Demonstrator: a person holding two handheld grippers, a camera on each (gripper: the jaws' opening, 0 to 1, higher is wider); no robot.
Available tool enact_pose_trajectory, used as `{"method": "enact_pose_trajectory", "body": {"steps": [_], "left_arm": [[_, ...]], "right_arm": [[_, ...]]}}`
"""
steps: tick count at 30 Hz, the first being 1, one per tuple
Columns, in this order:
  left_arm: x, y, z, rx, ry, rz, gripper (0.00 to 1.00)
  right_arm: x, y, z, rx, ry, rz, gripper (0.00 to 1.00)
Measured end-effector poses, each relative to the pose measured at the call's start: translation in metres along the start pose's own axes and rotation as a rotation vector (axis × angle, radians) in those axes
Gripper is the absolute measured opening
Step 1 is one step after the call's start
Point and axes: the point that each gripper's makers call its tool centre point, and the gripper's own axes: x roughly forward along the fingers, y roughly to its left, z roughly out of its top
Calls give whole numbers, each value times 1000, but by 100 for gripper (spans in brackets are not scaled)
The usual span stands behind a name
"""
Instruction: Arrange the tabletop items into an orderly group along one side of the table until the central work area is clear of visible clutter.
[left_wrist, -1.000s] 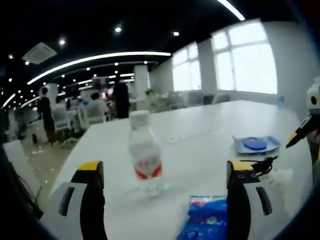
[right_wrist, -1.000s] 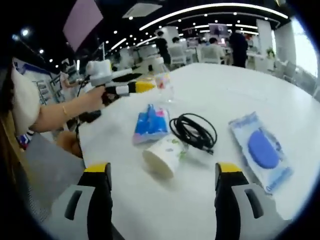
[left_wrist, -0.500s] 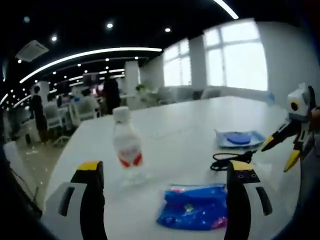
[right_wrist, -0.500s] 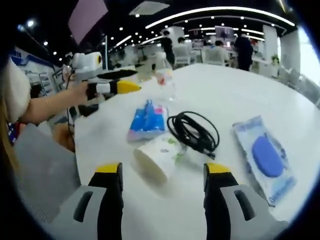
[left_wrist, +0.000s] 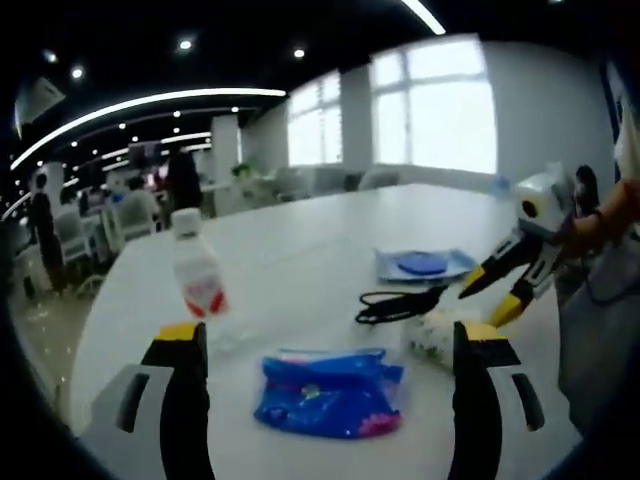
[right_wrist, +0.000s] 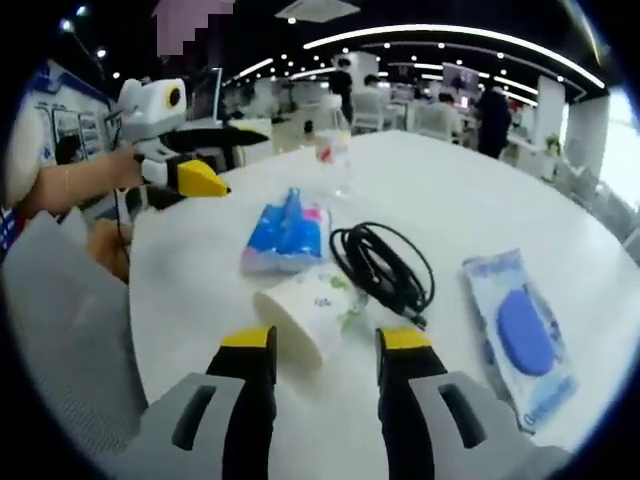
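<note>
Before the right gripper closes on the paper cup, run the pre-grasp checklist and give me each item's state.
1. Right gripper open: ok, a gap shows between its jaws.
2. Paper cup lined up with that gap: ok, it lies on its side just ahead of the jaws.
3. Cup actually between the jaws: cannot tell.
4. Black cable clear of the cup: not ok, its coil lies right against the cup.
5. Blue packet clear of the grasp: ok, it lies beyond the cup.
6. Left gripper out of the way: ok, it sits off near the table edge.
</note>
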Motion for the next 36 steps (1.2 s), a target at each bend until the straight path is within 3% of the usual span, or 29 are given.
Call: {"method": "enact_pose_trajectory", "body": {"steps": [7,12,16,22,24,30,36], "left_arm": [[-7,-17,3,-8,-19,-40,99],[-10,-26,5,-23,-30,-63,99],[-10,-30,4,-14,-25,-65,99],[-8,-41,10,-10,-41,-86,99],[-8,-45,12,-1,-44,-99,98],[-11,-50,14,9,-49,-113,98],[-16,-57,17,29,-63,-131,97]], "right_arm": [[4,3,1,-24,1,3,30],[5,-2,8,-89,5,-30,21],[5,-6,4,-109,42,-46,16],[0,-11,7,-129,39,-75,7],[-3,-12,11,-119,25,-76,2],[-9,-8,15,-95,48,-64,1],[-18,-7,8,31,116,-55,1]]}}
